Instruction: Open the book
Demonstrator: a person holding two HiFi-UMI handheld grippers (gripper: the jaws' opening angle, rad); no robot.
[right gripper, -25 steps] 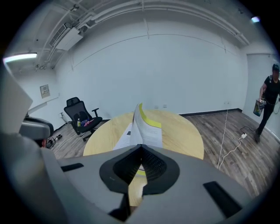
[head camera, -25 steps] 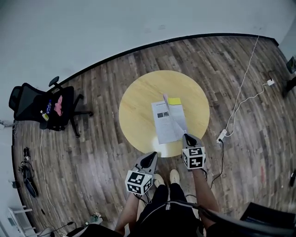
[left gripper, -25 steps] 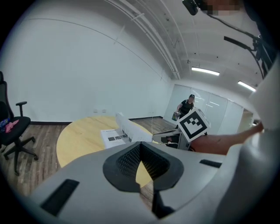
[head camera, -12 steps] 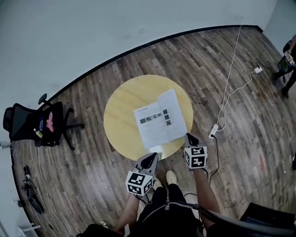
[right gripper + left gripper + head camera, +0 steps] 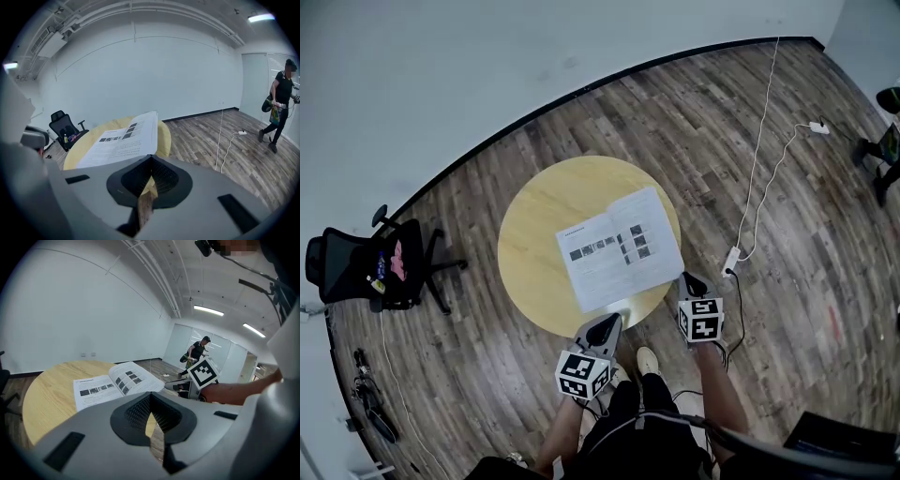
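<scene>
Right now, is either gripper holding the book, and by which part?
Nothing is held. The left gripper and right gripper are both shut with nothing between their jaws; the open book lies on the table.

Book pages: my open book (image 5: pixel 621 247) shows a heading line, rows of print and small dark pictures, all too small for me to read.
Left cube: the left marker cube (image 5: pixel 583 372) on my left gripper (image 5: pixel 604 324) bears black-and-white square patterns, no letters or digits.
Right cube: the right marker cube (image 5: pixel 701 320) on my right gripper (image 5: pixel 690 280) bears a pattern only.
Readable text: none.
</scene>
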